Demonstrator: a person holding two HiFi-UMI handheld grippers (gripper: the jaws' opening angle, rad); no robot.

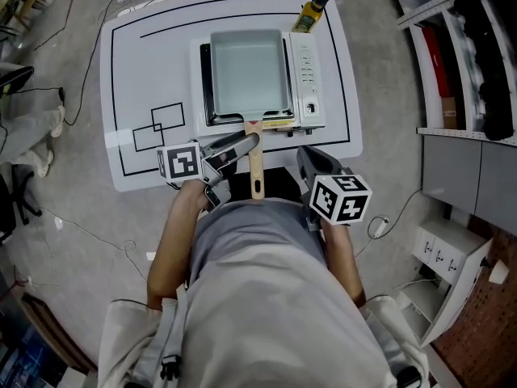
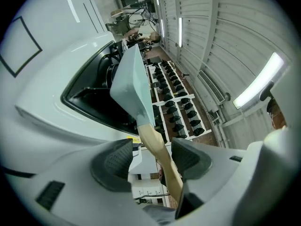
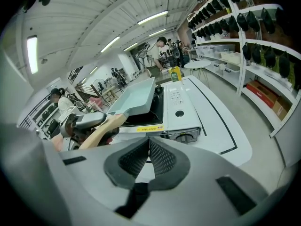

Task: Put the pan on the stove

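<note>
The square pale-blue pan (image 1: pixel 246 75) rests on the white tabletop stove (image 1: pixel 308 71), its wooden handle (image 1: pixel 256 166) pointing back at me. My left gripper (image 1: pixel 238 164) reaches the handle from the left. In the left gripper view the jaws (image 2: pixel 151 160) stand wide apart with the handle (image 2: pixel 160 154) running between them, near the right pad and away from the left one. The pan (image 2: pixel 131 79) sits over the black burner well (image 2: pixel 89 95). My right gripper (image 1: pixel 309 156) hangs right of the handle, its pads (image 3: pixel 149 157) closed together on nothing. The right gripper view shows the pan (image 3: pixel 136 98) on the stove (image 3: pixel 181 112).
The stove stands on a white table (image 1: pixel 129 71) with black outlines. An oil bottle (image 1: pixel 311 12) stands at the far right corner behind the stove. Shelving lines the right side of the room, cables lie on the floor at left, and people are in the background.
</note>
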